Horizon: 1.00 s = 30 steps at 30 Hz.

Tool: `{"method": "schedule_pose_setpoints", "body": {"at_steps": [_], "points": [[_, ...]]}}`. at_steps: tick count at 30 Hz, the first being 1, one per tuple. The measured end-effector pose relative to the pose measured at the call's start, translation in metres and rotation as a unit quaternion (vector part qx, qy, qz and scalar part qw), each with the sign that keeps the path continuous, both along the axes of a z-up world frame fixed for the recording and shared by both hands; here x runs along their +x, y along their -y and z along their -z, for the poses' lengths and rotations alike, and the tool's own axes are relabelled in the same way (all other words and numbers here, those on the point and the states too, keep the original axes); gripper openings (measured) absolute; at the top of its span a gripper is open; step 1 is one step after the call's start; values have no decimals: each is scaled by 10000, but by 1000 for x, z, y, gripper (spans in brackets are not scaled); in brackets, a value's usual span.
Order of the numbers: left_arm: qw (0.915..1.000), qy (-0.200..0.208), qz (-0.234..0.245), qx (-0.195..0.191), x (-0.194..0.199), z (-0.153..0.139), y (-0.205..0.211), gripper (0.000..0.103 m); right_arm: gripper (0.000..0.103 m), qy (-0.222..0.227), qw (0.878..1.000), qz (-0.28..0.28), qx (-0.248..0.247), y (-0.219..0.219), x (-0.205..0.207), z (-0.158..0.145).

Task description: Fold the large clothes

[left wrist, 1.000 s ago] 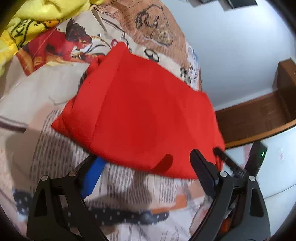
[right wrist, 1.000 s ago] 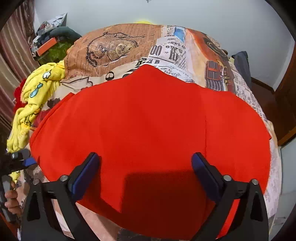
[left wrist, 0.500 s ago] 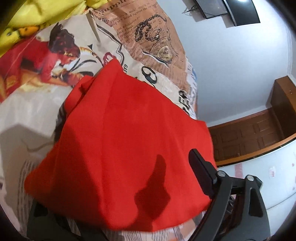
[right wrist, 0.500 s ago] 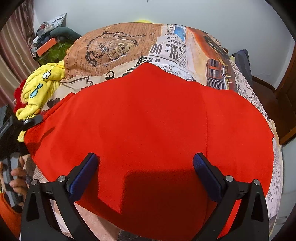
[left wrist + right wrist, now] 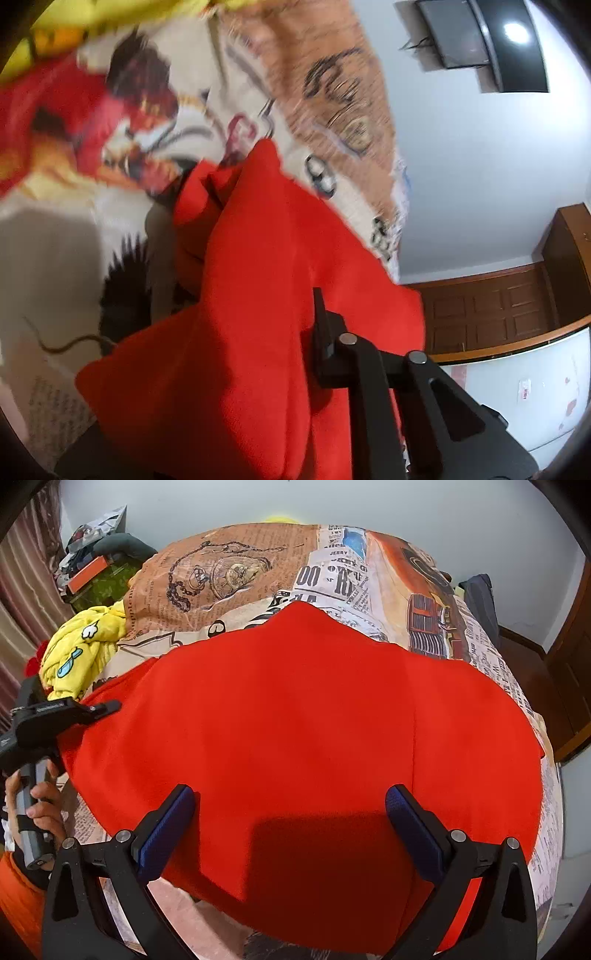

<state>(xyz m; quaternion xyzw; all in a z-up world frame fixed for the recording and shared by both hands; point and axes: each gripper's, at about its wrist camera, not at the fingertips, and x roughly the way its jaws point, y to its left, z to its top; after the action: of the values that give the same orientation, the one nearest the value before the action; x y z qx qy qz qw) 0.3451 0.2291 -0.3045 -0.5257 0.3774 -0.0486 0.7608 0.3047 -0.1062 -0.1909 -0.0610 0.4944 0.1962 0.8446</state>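
Note:
A large red garment lies spread on a bed with a printed newspaper-pattern sheet. My right gripper is open, with its blue pads hovering over the garment's near part. In the left wrist view the red garment is bunched and lifted at its left edge. My left gripper is shut on that edge; only its right finger shows, the other is hidden under cloth. The left gripper also shows in the right wrist view, at the garment's left edge.
A yellow printed garment lies at the bed's left side. Clutter sits beyond the bed at far left. A dark garment hangs at the bed's far right. Brown wooden doors and a wall screen stand past the bed.
My left gripper moved in to the garment's left edge, closed on it and raised it. The right gripper stayed open and hardly moved.

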Motion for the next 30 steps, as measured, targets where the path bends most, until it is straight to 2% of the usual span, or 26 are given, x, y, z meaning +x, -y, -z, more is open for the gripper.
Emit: {"method": "schedule_pose_setpoints", "body": {"at_steps": [5,8,12,16,21,24,26,28,30], "points": [[9985,424,-63,333,-15,-47,-13,7,103,-80,9999,-16,112,-6,3,-14],[9955,653,-148,675,-27,-78,-18,6,103,-3,9997,-50,239,-18,7,-28],[9871,930,-292,1272,-47,-119,-21,6,103,121,9989,-278,357,-47,10,-40],[9758,1123,-403,1835,-64,-154,-19,6,103,74,9972,-655,347,-85,4,-34],[9614,1164,-316,2472,-72,-178,-6,6,103,-112,9925,-1212,146,-127,-10,-9],[9584,1310,-57,2534,-67,-181,7,6,103,-328,9884,-1480,40,-139,-18,9],[9542,1356,98,2664,-65,-185,21,6,103,-240,9883,-1506,-74,-138,-22,14],[9500,1368,213,2799,-61,-189,35,6,103,-240,9868,-1603,-78,-135,-24,13],[9496,1371,337,2799,-54,-192,49,6,103,-250,9866,-1610,-7,-126,-23,7]]}}
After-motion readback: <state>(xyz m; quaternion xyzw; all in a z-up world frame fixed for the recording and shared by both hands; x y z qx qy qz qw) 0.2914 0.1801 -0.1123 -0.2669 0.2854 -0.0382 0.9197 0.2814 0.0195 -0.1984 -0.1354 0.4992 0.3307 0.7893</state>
